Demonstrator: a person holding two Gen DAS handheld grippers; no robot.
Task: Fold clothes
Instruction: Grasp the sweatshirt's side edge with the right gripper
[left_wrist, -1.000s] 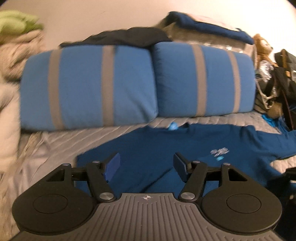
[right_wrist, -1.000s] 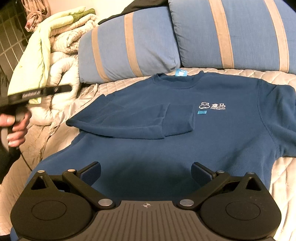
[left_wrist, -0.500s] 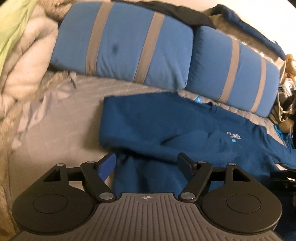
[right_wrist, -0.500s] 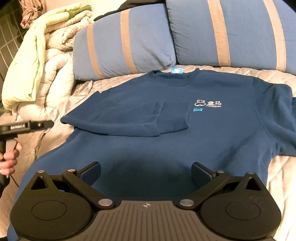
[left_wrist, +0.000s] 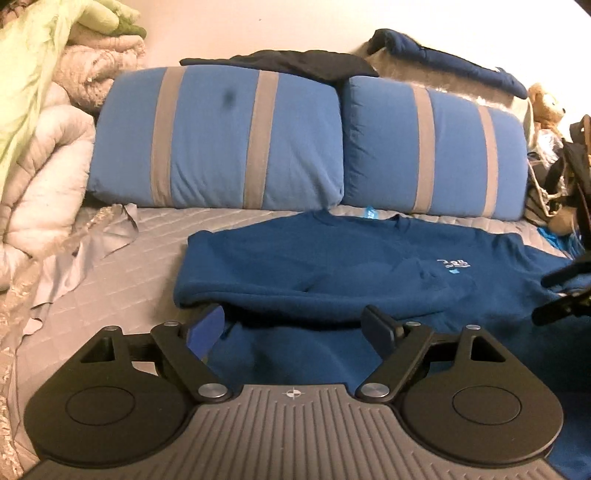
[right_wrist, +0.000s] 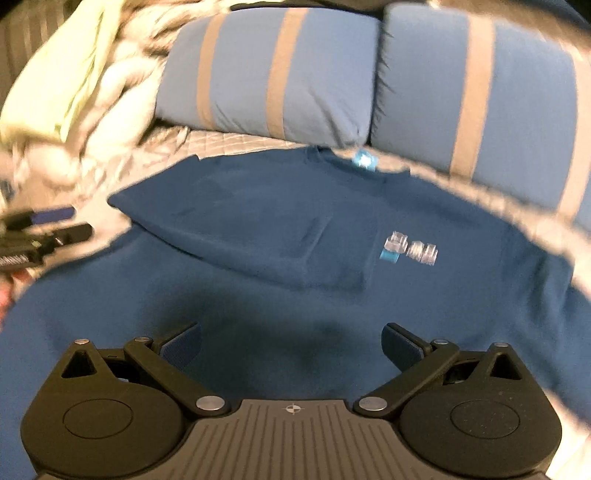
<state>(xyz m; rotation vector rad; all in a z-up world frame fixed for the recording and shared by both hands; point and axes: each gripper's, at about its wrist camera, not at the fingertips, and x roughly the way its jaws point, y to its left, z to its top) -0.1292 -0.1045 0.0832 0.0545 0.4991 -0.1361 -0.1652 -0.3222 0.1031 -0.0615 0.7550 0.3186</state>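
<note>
A dark blue sweatshirt (left_wrist: 332, 258) lies flat on the grey quilted bed, collar toward the pillows, with one sleeve folded across its chest (right_wrist: 280, 243). A small white logo (right_wrist: 413, 251) shows on the chest. My left gripper (left_wrist: 293, 326) is open and empty, hovering just above the sweatshirt's left side below the folded sleeve. My right gripper (right_wrist: 291, 345) is open and empty above the lower middle of the sweatshirt. Each gripper shows at the edge of the other's view: the right one in the left wrist view (left_wrist: 565, 291), the left one in the right wrist view (right_wrist: 40, 236).
Two blue pillows with grey stripes (left_wrist: 229, 140) (left_wrist: 436, 147) stand behind the sweatshirt. Piled pale and green duvets (left_wrist: 40, 122) fill the left side. Dark clothes lie on top of the pillows (left_wrist: 295, 66). A teddy bear and bags (left_wrist: 550, 122) sit at the far right.
The left gripper has swung back level to face the pillows and sits lower by the sweatshirt's left edge. The right gripper has moved forward and left over the sweatshirt; its view is blurred by motion.
</note>
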